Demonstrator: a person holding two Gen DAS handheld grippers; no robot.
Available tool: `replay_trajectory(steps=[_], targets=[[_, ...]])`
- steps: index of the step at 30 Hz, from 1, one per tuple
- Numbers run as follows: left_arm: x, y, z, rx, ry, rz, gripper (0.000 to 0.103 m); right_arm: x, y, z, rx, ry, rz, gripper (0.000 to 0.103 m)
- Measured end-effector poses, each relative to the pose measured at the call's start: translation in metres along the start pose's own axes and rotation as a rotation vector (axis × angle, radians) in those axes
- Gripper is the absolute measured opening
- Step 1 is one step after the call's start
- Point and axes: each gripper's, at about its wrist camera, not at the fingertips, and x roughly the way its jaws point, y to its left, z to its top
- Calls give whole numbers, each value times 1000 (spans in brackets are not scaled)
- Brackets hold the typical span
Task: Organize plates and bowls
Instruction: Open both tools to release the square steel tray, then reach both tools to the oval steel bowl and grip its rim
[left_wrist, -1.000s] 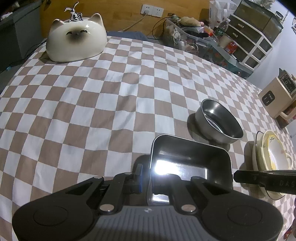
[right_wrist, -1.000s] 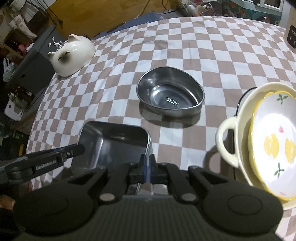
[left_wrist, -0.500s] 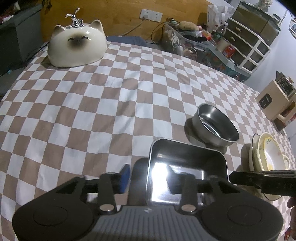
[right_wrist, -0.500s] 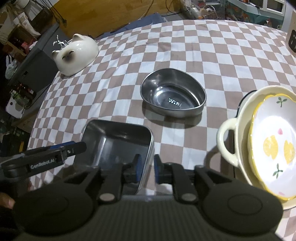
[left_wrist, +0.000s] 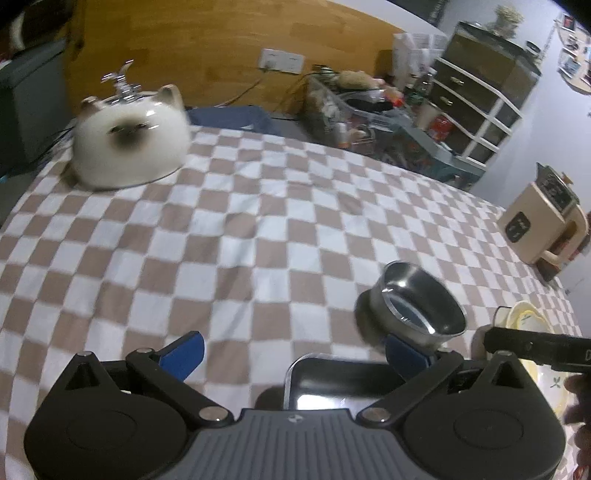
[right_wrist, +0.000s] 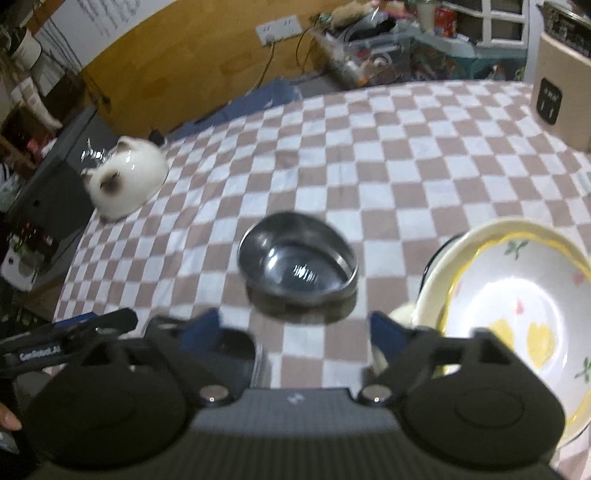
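The left gripper (left_wrist: 293, 352) has its two blue fingers (left_wrist: 183, 353) spread wide apart, and nothing is held between them. Just below the gap sits the shiny square metal tray (left_wrist: 332, 384) on the checkered tablecloth (left_wrist: 229, 240), close to the gripper body. A little past the right-side finger stands the round metal bowl (left_wrist: 421, 310), near the tray but not touching the finger as far as the blur lets me tell. The right gripper (right_wrist: 295, 326) is also wide open and holds nothing. In its view the metal bowl (right_wrist: 299, 266) sits right ahead, past the gap between the fingers, and you can look down into it. The tray (right_wrist: 236, 354) shows only as a dark corner behind the left-side finger. This view shows the big cream bowl with handles (right_wrist: 439, 273) at the right, with the white flower plate (right_wrist: 509, 317) lying inside it. The left view shows only a thin slice of that cream bowl (left_wrist: 524, 314) at its right edge, partly behind the black tip of the other gripper. The white cat-shaped dish (left_wrist: 129, 147) sits far off at the back corner of the table in both views. Only the left view shows the beige kettle (left_wrist: 535, 225) whole, well apart from the bowls.
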Motion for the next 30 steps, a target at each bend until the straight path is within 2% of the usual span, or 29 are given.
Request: replay_trajectory(steps=[5, 10, 11, 12, 13, 15, 17, 20, 21, 23, 27, 30], targets=[[17, -19, 21, 62, 10, -16, 103, -1, -15, 15, 33, -56, -24, 102], [34, -35, 37, 100, 32, -46, 103, 7, -27, 31, 66, -55, -62, 102], [37, -37, 38, 101, 40, -50, 103, 13, -27, 33, 72, -46, -64, 97], [40, -39, 40, 101, 49, -55, 101, 16, -29, 37, 77, -34, -57, 88], [43, -40, 42, 100, 54, -61, 99, 20, -32, 40, 84, -24, -48, 83], [50, -43, 45, 100, 65, -85, 89, 26, -39, 45, 105, -4, -35, 67], [57, -46, 47, 99, 85, -104, 73, 27, -43, 48, 105, 2, -13, 55], [69, -50, 49, 94, 111, -125, 60, 33, -45, 51, 103, 13, 9, 39], [72, -51, 50, 90, 118, -133, 59, 36, -46, 51, 106, 17, 19, 34], [80, -53, 51, 85, 135, -144, 54, 44, -46, 51, 119, 29, 36, 31], [90, -57, 50, 76, 168, -171, 46, 54, -43, 49, 98, 59, 13, 26], [96, -62, 47, 83, 196, -182, 29, 59, -41, 46, 82, 77, 6, 23]])
